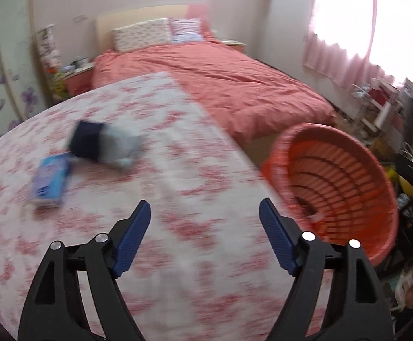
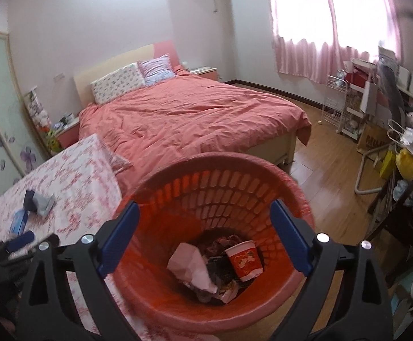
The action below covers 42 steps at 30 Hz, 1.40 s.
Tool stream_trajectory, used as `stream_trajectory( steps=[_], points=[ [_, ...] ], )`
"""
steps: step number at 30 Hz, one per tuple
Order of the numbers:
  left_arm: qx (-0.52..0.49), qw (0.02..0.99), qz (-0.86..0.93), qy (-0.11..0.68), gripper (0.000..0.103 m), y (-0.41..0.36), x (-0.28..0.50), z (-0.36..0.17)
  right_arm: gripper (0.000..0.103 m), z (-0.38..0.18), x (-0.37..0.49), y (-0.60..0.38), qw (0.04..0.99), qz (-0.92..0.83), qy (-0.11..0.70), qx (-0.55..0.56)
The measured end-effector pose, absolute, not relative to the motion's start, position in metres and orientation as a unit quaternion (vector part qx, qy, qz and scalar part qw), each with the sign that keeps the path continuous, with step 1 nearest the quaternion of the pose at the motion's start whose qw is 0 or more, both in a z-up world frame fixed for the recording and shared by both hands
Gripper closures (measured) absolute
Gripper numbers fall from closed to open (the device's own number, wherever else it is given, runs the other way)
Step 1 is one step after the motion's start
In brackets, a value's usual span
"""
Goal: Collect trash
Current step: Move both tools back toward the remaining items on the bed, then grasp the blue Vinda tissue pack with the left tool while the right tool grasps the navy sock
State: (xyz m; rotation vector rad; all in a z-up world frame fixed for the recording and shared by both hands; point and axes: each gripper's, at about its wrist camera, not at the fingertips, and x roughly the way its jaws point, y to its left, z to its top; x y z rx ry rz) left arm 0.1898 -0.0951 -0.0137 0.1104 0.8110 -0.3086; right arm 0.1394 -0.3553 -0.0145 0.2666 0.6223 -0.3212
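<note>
A red plastic basket (image 2: 215,167) stands beside a table with a pink floral cloth (image 1: 155,176). It holds a red paper cup (image 2: 245,260), crumpled pink paper (image 2: 192,267) and dark wrappers. My right gripper (image 2: 205,236) is open and empty right above the basket. My left gripper (image 1: 205,238) is open and empty over the tablecloth; the basket (image 1: 337,187) is to its right. On the cloth lie a blue packet (image 1: 51,179) and a dark-and-grey crumpled item (image 1: 104,145), ahead and left of the left gripper. Both also show in the right wrist view: the packet (image 2: 18,221), the crumpled item (image 2: 38,200).
A bed with a salmon cover (image 2: 195,122) lies behind the table. Pink curtains (image 2: 314,54) hang at the window. A white rack (image 2: 346,105), a chair and cluttered shelves (image 2: 405,170) stand along the right wall. Wooden floor (image 2: 328,176) lies between the bed and the clutter.
</note>
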Motion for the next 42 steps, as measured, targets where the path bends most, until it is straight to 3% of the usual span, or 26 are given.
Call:
stream_trajectory(
  steps=[14, 29, 36, 39, 42],
  points=[
    [-0.005, 0.915, -0.003, 0.403, 0.023, 0.047, 0.243, -0.019, 0.011, -0.009, 0.155, -0.253, 0.942, -0.083, 0.317, 0.075],
    [0.008, 0.899, 0.004, 0.438, 0.024, 0.052, 0.286, -0.044, 0.011, -0.022, 0.170, -0.232, 0.935, -0.060, 0.345, 0.058],
    [0.008, 0.899, -0.003, 0.437, 0.037, 0.051, 0.294, -0.046, 0.011, -0.024, 0.176, -0.223, 0.934, -0.051, 0.351, 0.050],
    [0.008, 0.901, -0.008, 0.433, 0.050, 0.053, 0.296, -0.044, 0.011, -0.022, 0.179, -0.218, 0.934, -0.044, 0.351, 0.044],
    [0.003, 0.902, -0.013, 0.432, 0.050, 0.058, 0.294, -0.044, 0.011, -0.020, 0.184, -0.210, 0.935, -0.036, 0.350, 0.036]
  ],
)
